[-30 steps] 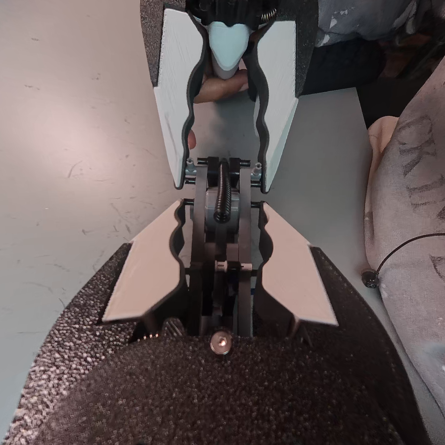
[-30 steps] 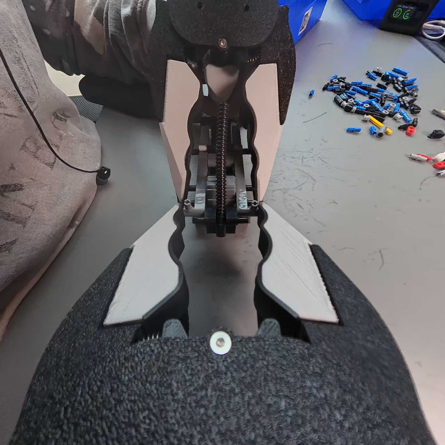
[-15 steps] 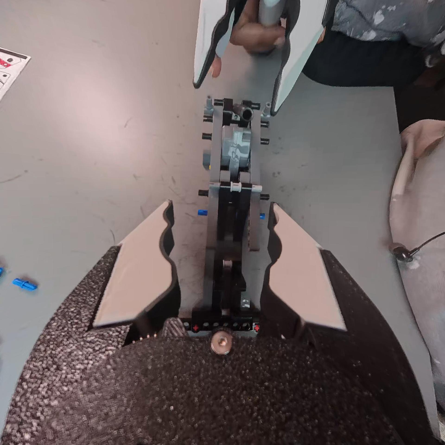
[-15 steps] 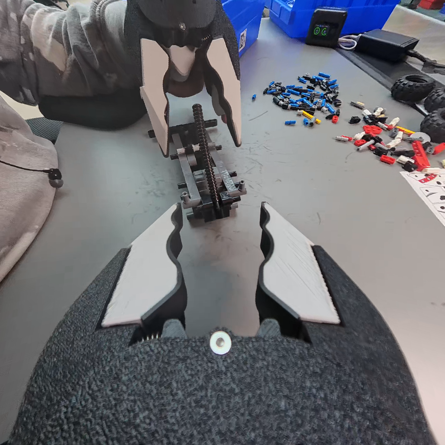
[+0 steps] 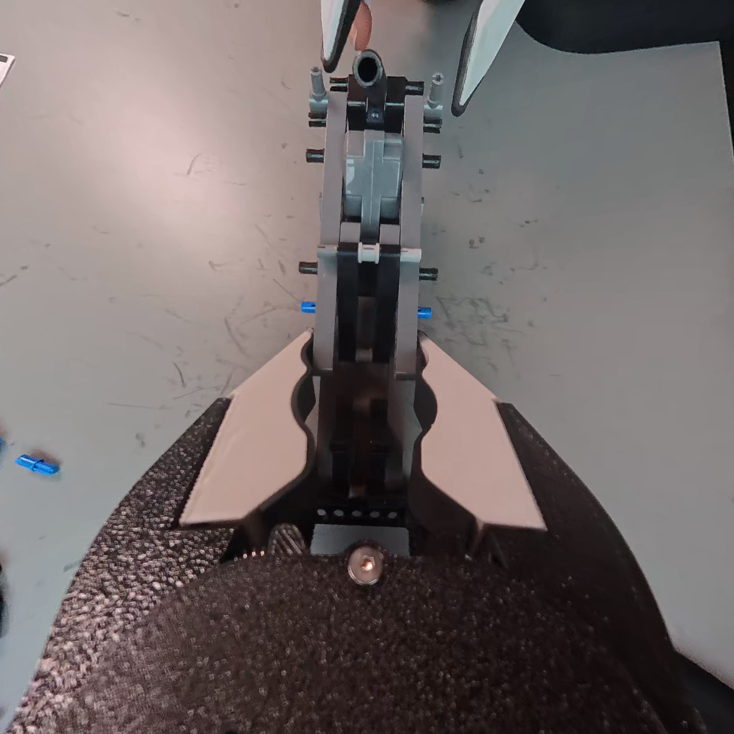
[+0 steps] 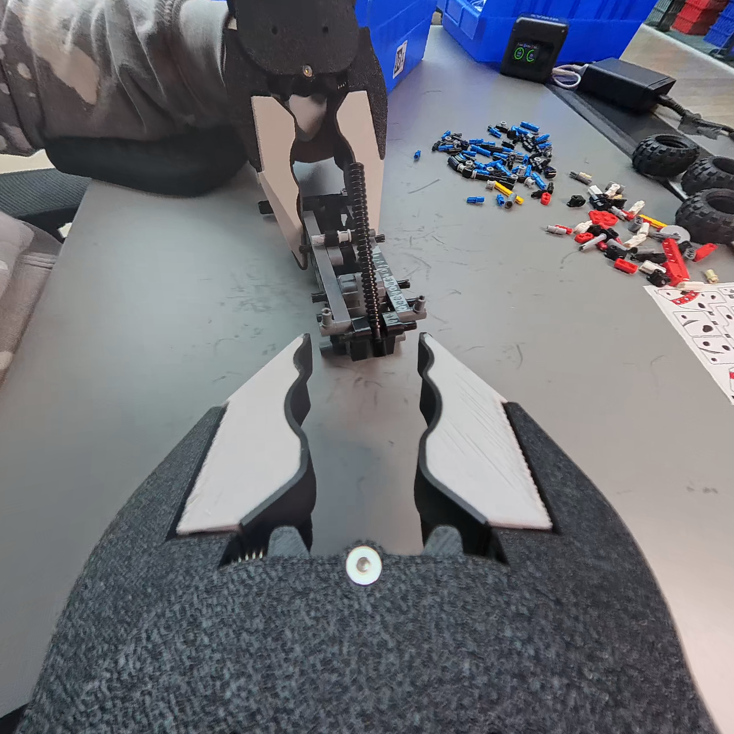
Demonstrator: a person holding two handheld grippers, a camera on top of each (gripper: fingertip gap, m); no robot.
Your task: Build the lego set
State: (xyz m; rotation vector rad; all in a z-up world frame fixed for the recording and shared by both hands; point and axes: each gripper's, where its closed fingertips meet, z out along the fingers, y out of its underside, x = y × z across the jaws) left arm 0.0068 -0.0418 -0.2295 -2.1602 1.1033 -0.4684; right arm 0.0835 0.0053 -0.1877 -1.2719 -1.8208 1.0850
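While I hold my left gripper clamped on the lego frame's far end on the grey table, my right gripper spread empty just short of its near end, loose pieces well right

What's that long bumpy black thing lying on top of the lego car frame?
A black ribbed hose lies along the top of the lego frame, running from its near end up between the left tool's fingers. What it plugs into under those fingers is hidden.
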